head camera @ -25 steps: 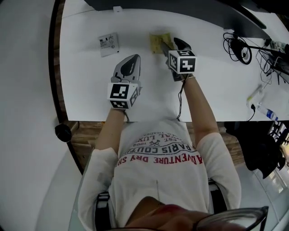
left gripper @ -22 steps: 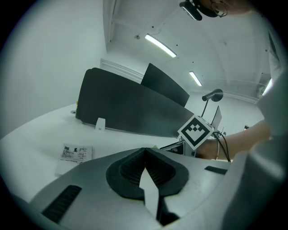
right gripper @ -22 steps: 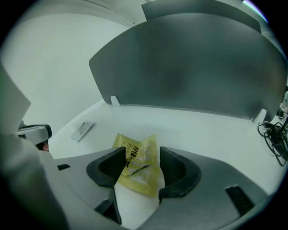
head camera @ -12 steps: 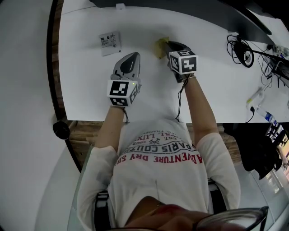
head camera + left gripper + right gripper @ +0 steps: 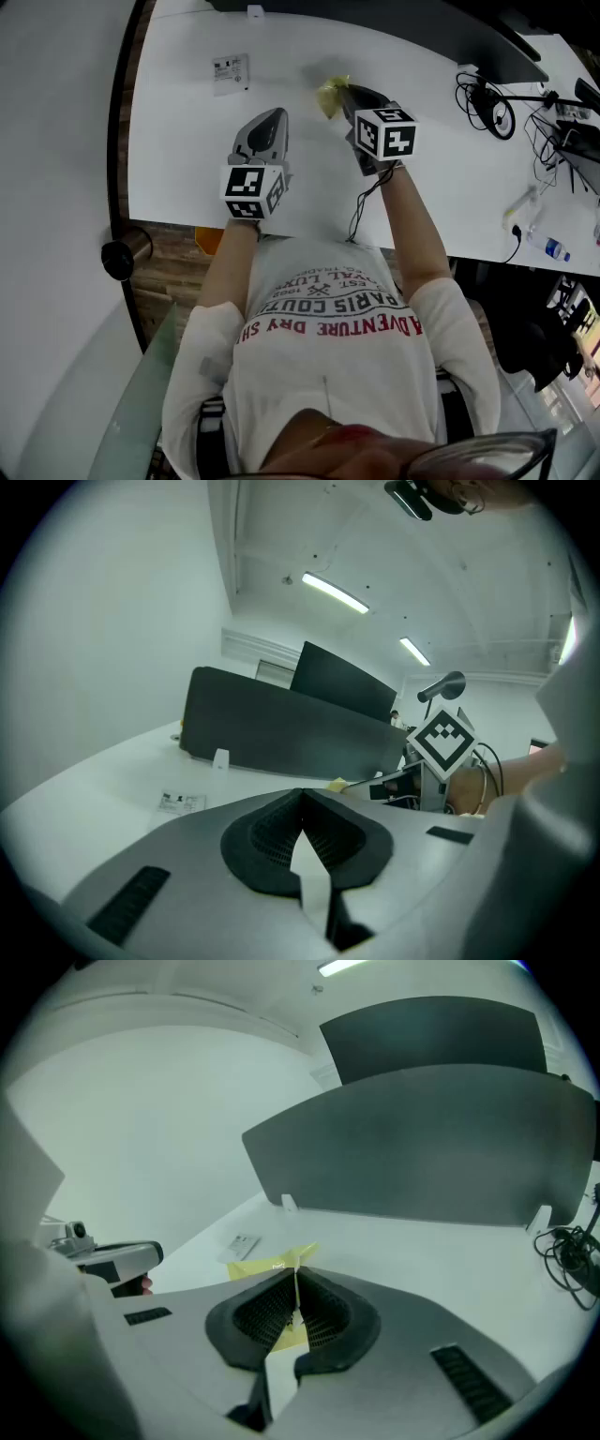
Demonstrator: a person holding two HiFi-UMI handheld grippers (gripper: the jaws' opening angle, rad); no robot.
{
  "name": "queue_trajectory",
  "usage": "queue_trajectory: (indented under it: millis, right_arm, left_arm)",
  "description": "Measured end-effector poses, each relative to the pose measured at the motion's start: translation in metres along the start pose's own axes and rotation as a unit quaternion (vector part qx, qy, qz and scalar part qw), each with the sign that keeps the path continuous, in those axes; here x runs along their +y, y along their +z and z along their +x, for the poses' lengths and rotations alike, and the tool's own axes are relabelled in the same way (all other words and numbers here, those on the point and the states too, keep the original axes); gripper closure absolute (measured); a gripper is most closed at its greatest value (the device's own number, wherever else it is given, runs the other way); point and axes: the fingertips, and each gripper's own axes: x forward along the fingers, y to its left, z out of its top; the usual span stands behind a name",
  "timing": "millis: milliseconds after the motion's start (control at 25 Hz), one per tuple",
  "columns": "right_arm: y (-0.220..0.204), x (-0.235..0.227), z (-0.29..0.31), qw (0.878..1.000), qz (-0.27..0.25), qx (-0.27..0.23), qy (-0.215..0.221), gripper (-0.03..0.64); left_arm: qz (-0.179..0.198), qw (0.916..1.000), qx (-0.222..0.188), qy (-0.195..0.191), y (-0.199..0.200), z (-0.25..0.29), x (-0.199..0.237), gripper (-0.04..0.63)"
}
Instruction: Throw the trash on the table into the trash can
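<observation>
The white tabletop [image 5: 187, 150] is the biggest thing. In the head view its near edge runs just in front of the person's shirt [image 5: 328, 356], and its left edge is at 9 o'clock from the left gripper. There is lots of bare white room around both grippers. The shirt has words on it, upside down, and "PARIS" and "ADVENTURE DRY" can be read.

A long dark screen [image 5: 441, 1147] stands along the far edge, at 12 o'clock.

The left gripper [image 5: 270, 120] hangs over the middle of the tabletop. Its jaws are pressed together, and there is nothing between them [image 5: 300, 799].

The right gripper [image 5: 343, 92] is beside it, at 2 o'clock from the left one. Its jaws have just been closing, and now they pinch the yellow paper [image 5: 296, 1283].

A bunch of black cables [image 5: 487, 103] lies at 3 o'clock from the right gripper, well apart from it.

A small white card [image 5: 230, 72] lies flat at 11 o'clock from the left gripper. It has tiny print that is too small to read.

The yellow paper [image 5: 330, 94] is the trash. It is thin, crinkled and pale yellow. It sticks out of the right gripper's jaws toward 9 o'clock, and a soft shadow lies on the tabletop next to it.
</observation>
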Motion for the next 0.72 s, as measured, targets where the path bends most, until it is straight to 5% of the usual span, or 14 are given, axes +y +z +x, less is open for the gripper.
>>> queue_trajectory:
  millis: [200,400,560,720]
  right_arm:
    - [-0.023,0.053,-0.038,0.997,-0.04,0.009,0.064,0.586]
    - [-0.059,0.127,-0.065,0.984,-0.117,0.023,0.135,0.586]
    - [-0.096,0.196,-0.081,0.968,-0.146,0.039,0.202,0.586]
    - [-0.144,0.281,-0.088,0.938,-0.179,0.078,0.288,0.586]
  left_arm:
    - [-0.016,0.9968,-0.036,0.069,-0.015,-0.074,-0.026,0.572]
    - [-0.05,0.9832,-0.074,0.159,-0.044,-0.165,-0.037,0.572]
    - [-0.069,0.9646,-0.094,0.237,-0.07,-0.242,-0.033,0.572]
    - [-0.101,0.9304,-0.101,0.338,-0.111,-0.33,-0.024,0.572]
